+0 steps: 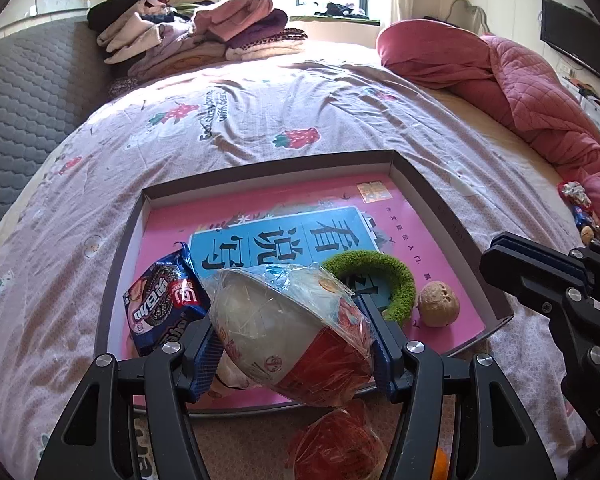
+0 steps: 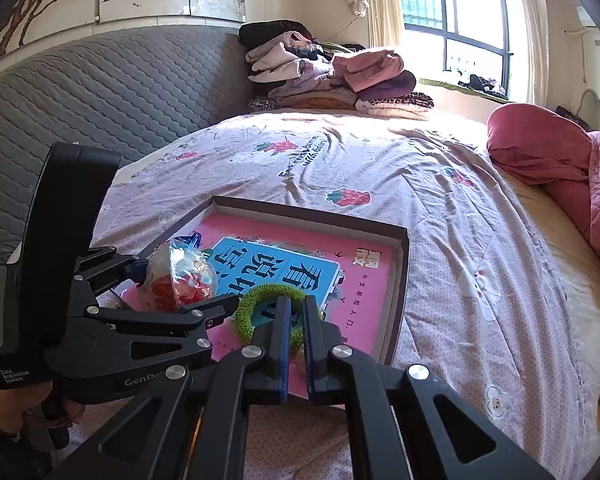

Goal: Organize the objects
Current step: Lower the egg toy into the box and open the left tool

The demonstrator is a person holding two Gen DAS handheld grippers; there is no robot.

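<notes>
At the far left a grey quilted headboard [image 1: 24, 96] backs the bed, and folded clothes [image 1: 204, 28] are stacked at the far end by the window. On the flowered bedspread [image 1: 260, 120] lies a shallow cardboard tray [image 1: 452, 216] lined with a pink book [image 1: 420, 216]. In the tray's near left corner sits a blue cookie packet [image 1: 160, 300]. Just right of it, the left gripper [image 1: 296, 332] is clamped on a plastic-wrapped instant noodle bowl [image 1: 284, 320], tilted on its side, over the tray's near edge; its blue pads press both sides of the bowl. Right of the bowl a green fuzzy ring [image 1: 384, 276] lies on the book, with a walnut [image 1: 438, 304] just beside it. The right gripper [image 2: 296, 344], its fingers drawn together and holding nothing, hovers over the near part of the ring. A red quilt [image 1: 540, 92] is heaped at the far right.
</notes>
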